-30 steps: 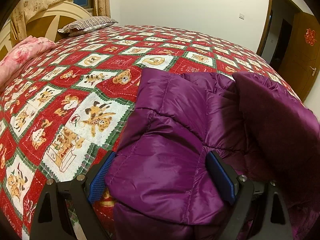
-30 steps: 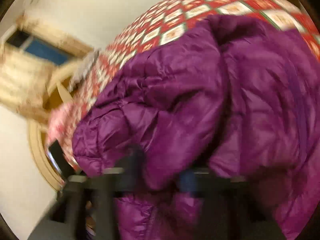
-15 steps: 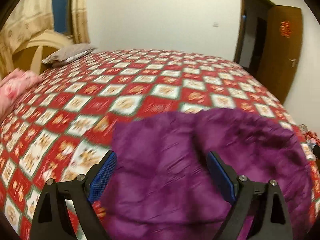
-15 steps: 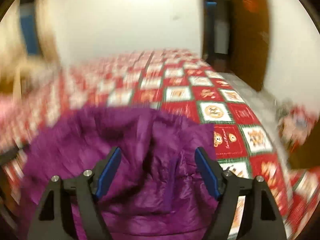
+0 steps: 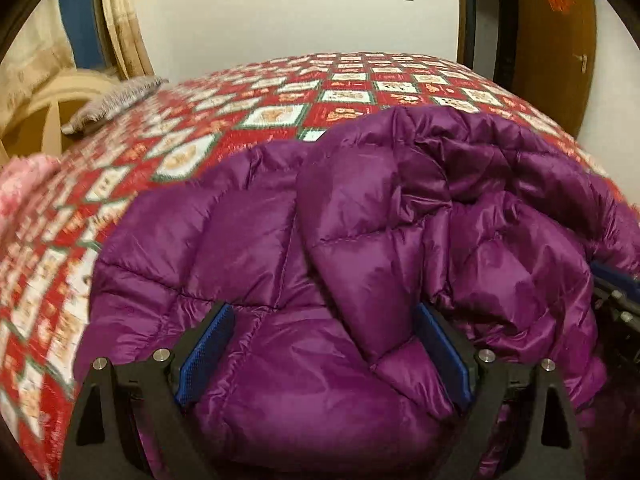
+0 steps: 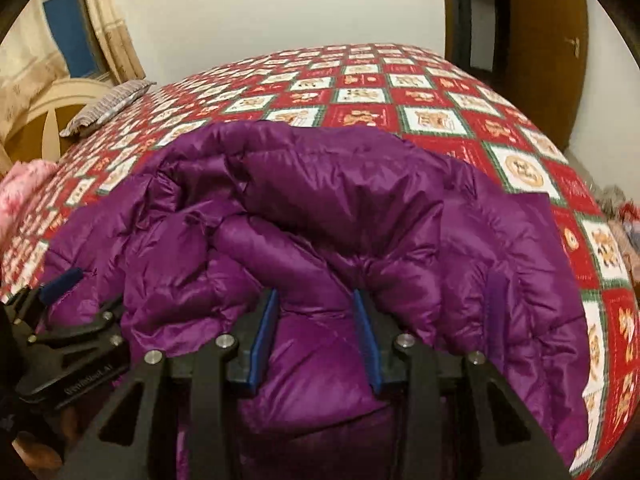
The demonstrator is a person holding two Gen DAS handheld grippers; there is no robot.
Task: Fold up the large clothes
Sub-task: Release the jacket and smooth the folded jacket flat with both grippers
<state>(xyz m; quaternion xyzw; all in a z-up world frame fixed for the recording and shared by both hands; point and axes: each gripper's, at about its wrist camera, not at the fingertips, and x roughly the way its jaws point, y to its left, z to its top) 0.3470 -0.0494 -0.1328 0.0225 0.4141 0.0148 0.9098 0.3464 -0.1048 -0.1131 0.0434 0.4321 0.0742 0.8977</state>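
Your left tool [image 5: 324, 356] gapes wide over purple jacket [image 5: 360, 240], lower centre; right tool [image 6: 316, 332], just narrowing, pinches jacket fold.

The left gripper [image 5: 324, 344] was held wide open at lower frame; the right gripper [image 6: 316, 336] had just been narrowed, fabric between its fingers.

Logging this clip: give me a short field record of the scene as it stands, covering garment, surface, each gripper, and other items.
garment: purple puffer jacket, bunched in a heap
surface: bed with red patchwork quilt
left gripper: jaws wide, jacket bulging between them, pads not pressing
right gripper: jaws have just been closing, a fold of jacket between the pads
other: striped pillow, pink blanket, wooden door
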